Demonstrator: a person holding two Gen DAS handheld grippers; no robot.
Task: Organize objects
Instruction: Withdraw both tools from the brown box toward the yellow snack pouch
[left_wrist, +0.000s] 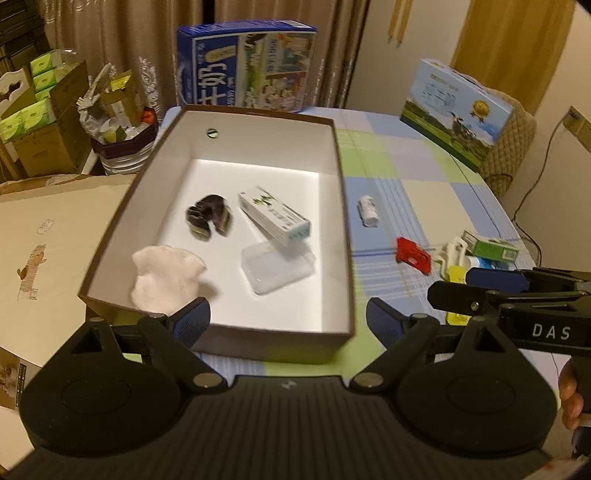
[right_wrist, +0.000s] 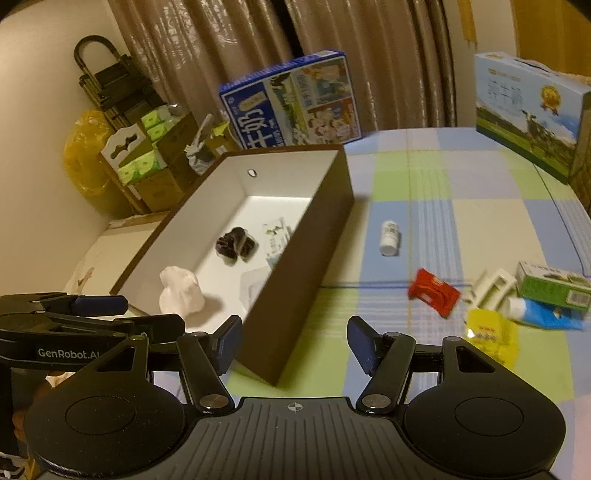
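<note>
Brown cardboard box with white lining (left_wrist: 343, 236) sits open on the checked blue-green-cream tabletop (left_wrist: 413, 173). Inside it: a white crumpled cloth wad (left_wrist: 166, 280) at the near-left corner, a dark brown claw hair clip (left_wrist: 208, 218) mid-floor, a white-and-green rectangular carton (left_wrist: 273, 214) lying tilted with one end over a clear flat plastic case (left_wrist: 277, 267).

Outside, to the box's right on the tabletop: a small white bottle (right_wrist: 388, 238) on its side, apart from the rest; a red flat packet (right_wrist: 434, 291); beyond it a loose cluster of a white plastic clip (right_wrist: 491, 286), a green-and-white small carton (right_wrist: 552, 290), a blue-white tube (right_wrist: 543, 314) and a yellow wrapped packet (right_wrist: 489, 336).

Left gripper (left_wrist: 288, 323) hangs over the box's near wall, jaws wide apart, nothing between them. Right gripper (right_wrist: 293, 341) hangs at the box's near-right corner, jaws partly spread, gripping nothing.

Far edge: blue milk carton box (left_wrist: 245, 66) upright behind the box; pale blue gift box (left_wrist: 458, 110) to the right.
</note>
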